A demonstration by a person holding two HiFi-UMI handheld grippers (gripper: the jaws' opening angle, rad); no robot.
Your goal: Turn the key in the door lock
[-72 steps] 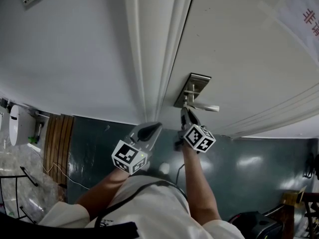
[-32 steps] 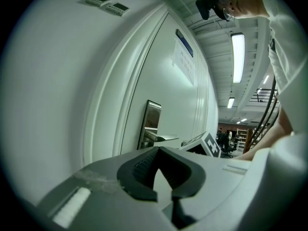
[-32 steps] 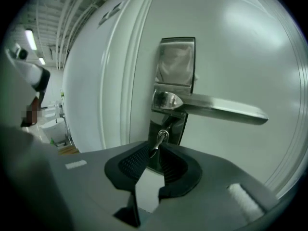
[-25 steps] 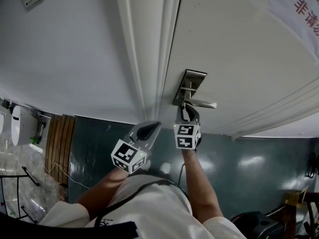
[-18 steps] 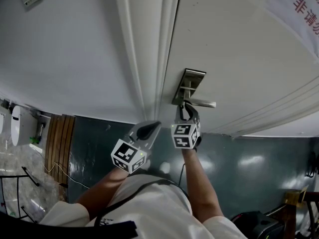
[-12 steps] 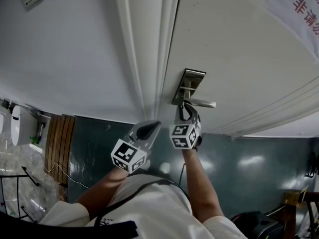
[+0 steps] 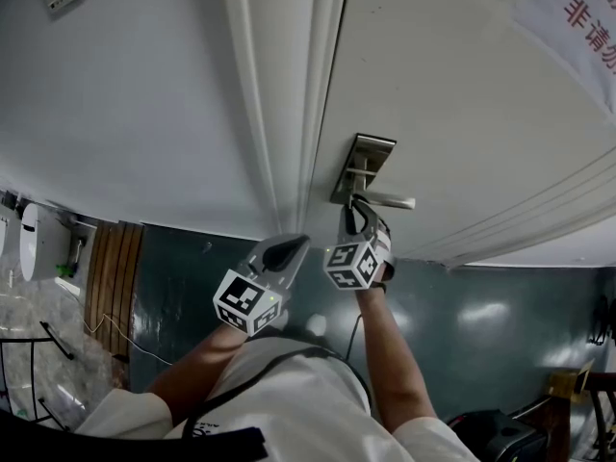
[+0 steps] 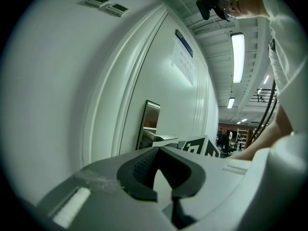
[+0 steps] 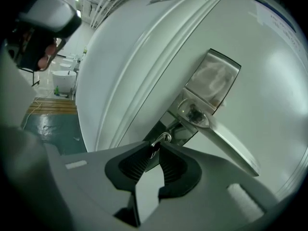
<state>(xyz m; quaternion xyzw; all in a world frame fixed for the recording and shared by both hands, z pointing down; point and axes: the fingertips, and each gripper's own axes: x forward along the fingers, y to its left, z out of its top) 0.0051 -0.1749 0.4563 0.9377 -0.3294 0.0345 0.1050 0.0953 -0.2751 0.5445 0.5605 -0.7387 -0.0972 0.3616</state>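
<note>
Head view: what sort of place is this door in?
Probably a corridor in an office or workshop building: a white door with a metal lever handle, a printed notice stuck on it, and a glossy green floor.

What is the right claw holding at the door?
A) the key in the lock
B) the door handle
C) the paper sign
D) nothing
A: in the right gripper view the right claw, its jaws closing, pinches the key with its ring between them, just under the door handle.
</note>
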